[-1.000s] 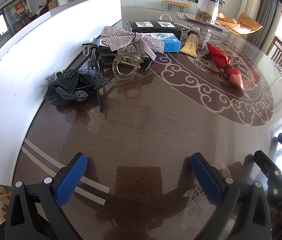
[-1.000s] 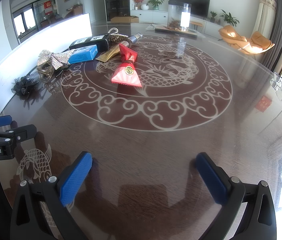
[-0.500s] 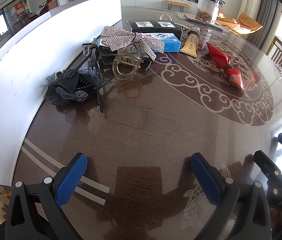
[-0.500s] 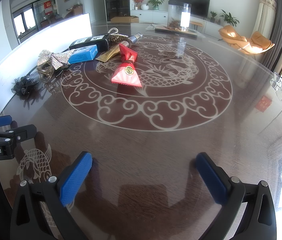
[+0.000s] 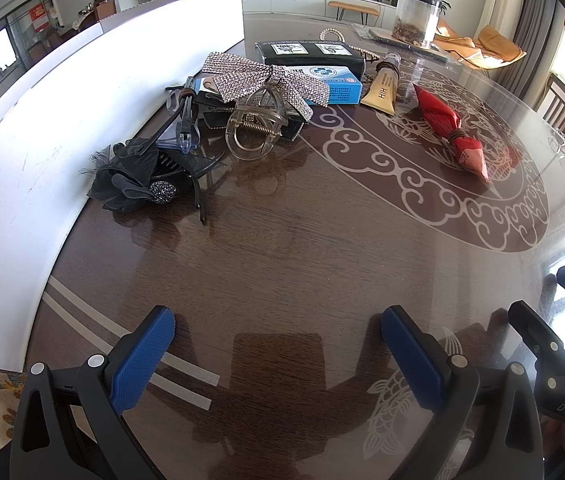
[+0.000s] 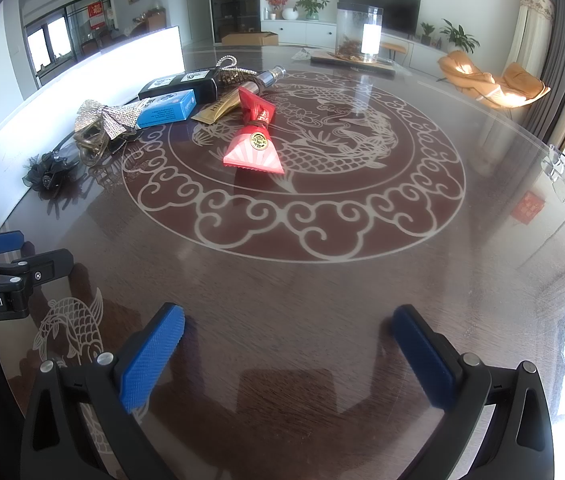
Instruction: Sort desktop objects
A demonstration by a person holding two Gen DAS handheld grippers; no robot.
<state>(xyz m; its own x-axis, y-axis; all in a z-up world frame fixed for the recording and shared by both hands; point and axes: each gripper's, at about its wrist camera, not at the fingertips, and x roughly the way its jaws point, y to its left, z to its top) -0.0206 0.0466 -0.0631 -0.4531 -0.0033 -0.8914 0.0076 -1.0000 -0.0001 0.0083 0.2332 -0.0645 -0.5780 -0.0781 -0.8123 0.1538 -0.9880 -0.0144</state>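
Nothing had moved in the last second: both the left claw (image 5: 278,344) and right claw (image 6: 288,344) hung wide open and empty, and sorting seemed unstarted, with the clutter (image 5: 254,92) far across the surface (image 5: 302,248).

Bare table (image 5: 282,248) ahead; hair accessories (image 5: 142,176) crowd the far-left edge.

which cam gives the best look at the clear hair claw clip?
Left wrist: the clear hair claw clip sits near and large, with its spring and curved jaws visible. In the right wrist view it is small, far left, partly under the rhinestone bow.
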